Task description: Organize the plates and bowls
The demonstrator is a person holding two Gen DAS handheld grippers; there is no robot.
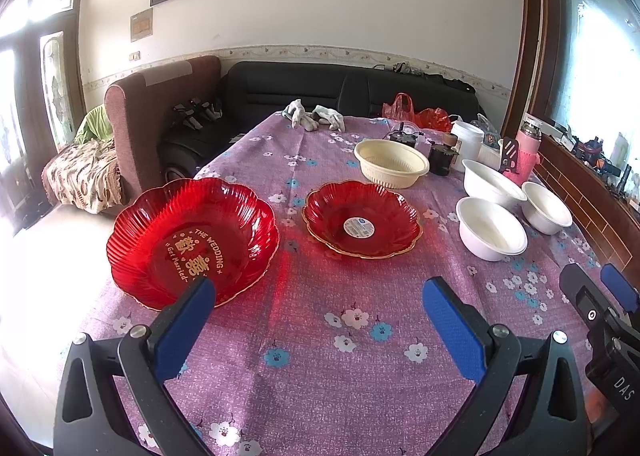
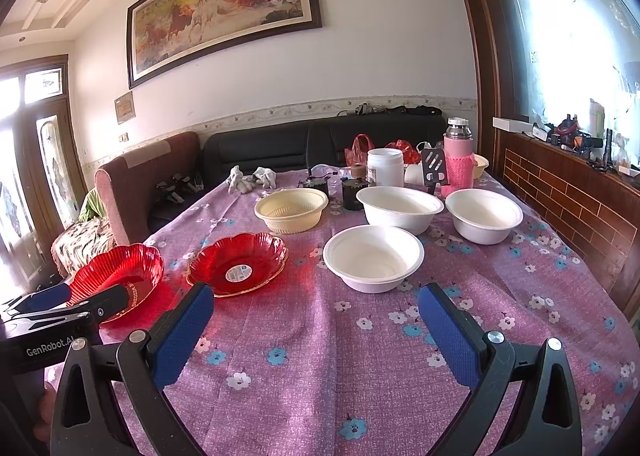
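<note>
While both the left gripper (image 1: 318, 292) and right gripper (image 2: 316, 298) hang wide open, red plates (image 1: 192, 242) sit left, white bowls (image 2: 374, 258) right.

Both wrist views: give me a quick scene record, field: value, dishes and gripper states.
left gripper: open, empty
right gripper: open, empty
red plates: large wedding plate, small plate, side by side, apart
white bowls: three, unstacked
cream bowl: behind the small plate
surface: floral purple tablecloth
</note>
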